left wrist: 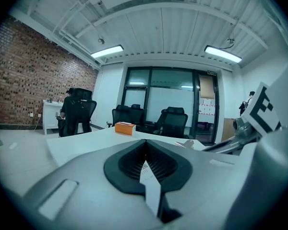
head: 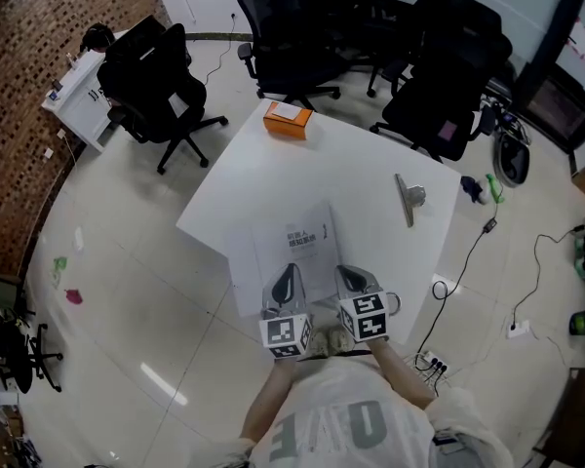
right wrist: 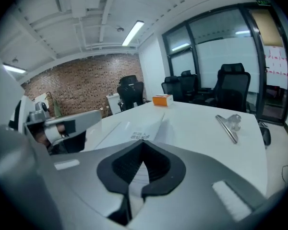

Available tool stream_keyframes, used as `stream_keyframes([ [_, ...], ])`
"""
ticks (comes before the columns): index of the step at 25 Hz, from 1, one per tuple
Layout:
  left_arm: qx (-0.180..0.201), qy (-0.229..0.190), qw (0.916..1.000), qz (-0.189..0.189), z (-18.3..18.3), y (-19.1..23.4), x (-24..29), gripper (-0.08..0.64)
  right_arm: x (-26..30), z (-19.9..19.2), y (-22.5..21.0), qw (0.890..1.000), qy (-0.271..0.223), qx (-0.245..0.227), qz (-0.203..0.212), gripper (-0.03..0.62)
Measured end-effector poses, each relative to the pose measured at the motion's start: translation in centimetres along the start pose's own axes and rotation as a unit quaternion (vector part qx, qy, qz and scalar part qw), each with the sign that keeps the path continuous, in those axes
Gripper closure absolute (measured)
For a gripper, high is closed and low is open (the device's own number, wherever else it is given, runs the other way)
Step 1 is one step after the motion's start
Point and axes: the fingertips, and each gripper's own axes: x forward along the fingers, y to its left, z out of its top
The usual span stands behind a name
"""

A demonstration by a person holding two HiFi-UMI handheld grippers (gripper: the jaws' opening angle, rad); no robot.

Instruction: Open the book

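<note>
A thin white book (head: 297, 252) with dark print on its cover lies at the near edge of the white table (head: 370, 164). My left gripper (head: 286, 279) is shut on the book's near left edge; in the left gripper view a white printed sheet (left wrist: 145, 169) sits pinched between the pads. My right gripper (head: 353, 279) is shut on the near right edge. In the right gripper view the cover (right wrist: 134, 128) runs from the closed jaws out toward the table, its near edge raised a little.
An orange box (head: 288, 118) sits at the table's far corner and a metal clip (head: 407, 199) lies to the right. Black office chairs (head: 156, 81) ring the far sides. Cables and a power strip (head: 431, 364) lie on the floor at right.
</note>
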Motion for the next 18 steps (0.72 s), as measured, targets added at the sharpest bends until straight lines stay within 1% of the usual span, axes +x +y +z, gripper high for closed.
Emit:
stream_keyframes([
  [3,-0.014,0.014,0.9998,0.001,-0.6,0.1,-0.2,0.549,-0.3,0.9,2.5,0.999,-0.012,-0.037,0.031,0.591],
  [7,-0.043,0.029,0.9986,-0.002,-0.9,0.7,-0.5,0.557,-0.8,0.6,5.5,0.995,-0.016,-0.075,0.069,0.591],
  [8,-0.052,0.031,0.9981,-0.005,-0.8,1.0,-0.4,0.526,-0.8,0.6,6.1,0.993,-0.018,-0.083,0.077,0.591],
  [9,-0.061,0.036,0.9975,-0.008,-0.7,1.3,-0.2,0.467,-0.8,0.7,6.6,0.992,-0.020,-0.092,0.082,0.591],
  [11,-0.073,0.052,0.9959,-0.015,-0.9,1.7,0.3,0.435,-0.6,0.5,7.4,0.990,-0.020,-0.104,0.091,0.591],
  [13,-0.082,0.078,0.9932,-0.029,-1.6,1.5,0.9,0.423,-0.5,0.1,8.0,0.989,-0.020,-0.110,0.102,0.591],
  [15,-0.102,0.099,0.9886,-0.050,-2.2,1.0,1.5,0.423,-0.5,0.0,8.5,0.987,-0.018,-0.114,0.109,0.591],
  [18,-0.141,0.108,0.9814,-0.073,-2.1,0.5,1.9,0.427,-0.4,-0.4,8.1,0.987,-0.014,-0.116,0.110,0.591],
])
